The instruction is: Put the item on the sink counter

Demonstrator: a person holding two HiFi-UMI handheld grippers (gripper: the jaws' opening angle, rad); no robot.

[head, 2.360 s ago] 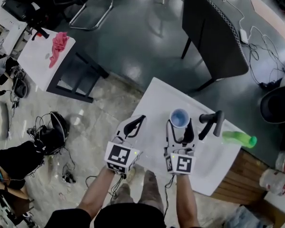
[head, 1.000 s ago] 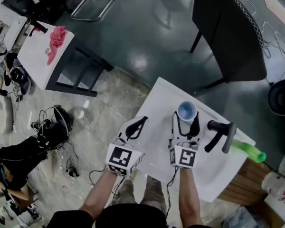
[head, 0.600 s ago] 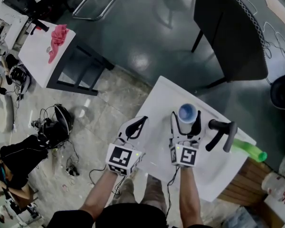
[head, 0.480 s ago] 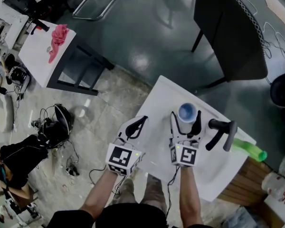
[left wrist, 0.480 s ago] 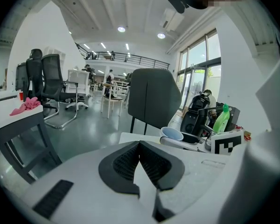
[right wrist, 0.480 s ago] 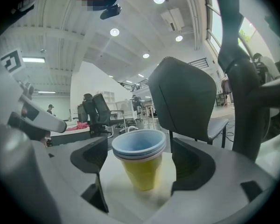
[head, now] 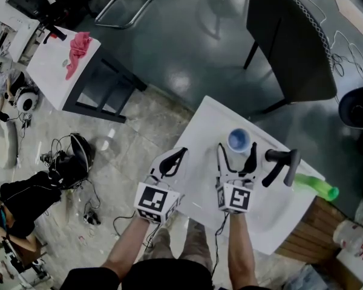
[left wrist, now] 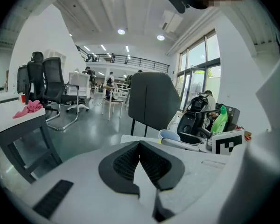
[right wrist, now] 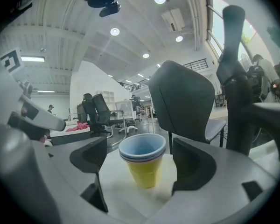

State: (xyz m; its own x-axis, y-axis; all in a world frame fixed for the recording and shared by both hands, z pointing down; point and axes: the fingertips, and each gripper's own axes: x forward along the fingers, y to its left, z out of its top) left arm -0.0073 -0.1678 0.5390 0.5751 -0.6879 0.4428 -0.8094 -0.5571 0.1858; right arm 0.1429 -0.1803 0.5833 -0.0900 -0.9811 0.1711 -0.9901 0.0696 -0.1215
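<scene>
- The yellow cup (head: 238, 140) with the blue rim stands upright on the white desk (head: 202, 128), so I judge it is already put down. It looks light and empty, and a small push could tip it or slide it.
- My right tongs (head: 236, 148) have just been opening and are now spread wide. The cup is between the two pads and no pad presses on it. If I do not draw them back straight, one pad may catch the cup wall and drag it over.
- The black faucet (head: 279, 165) stands just beside the right pad. A sideways move there could knock the tongs against it and then against the cup.
- The cup is not far from the far edge of the desk, so a push forward could send it to the floor.
- My left tongs (head: 176, 156) are pressed together on nothing, apart from the cup. They are little danger if I hold them off.
</scene>
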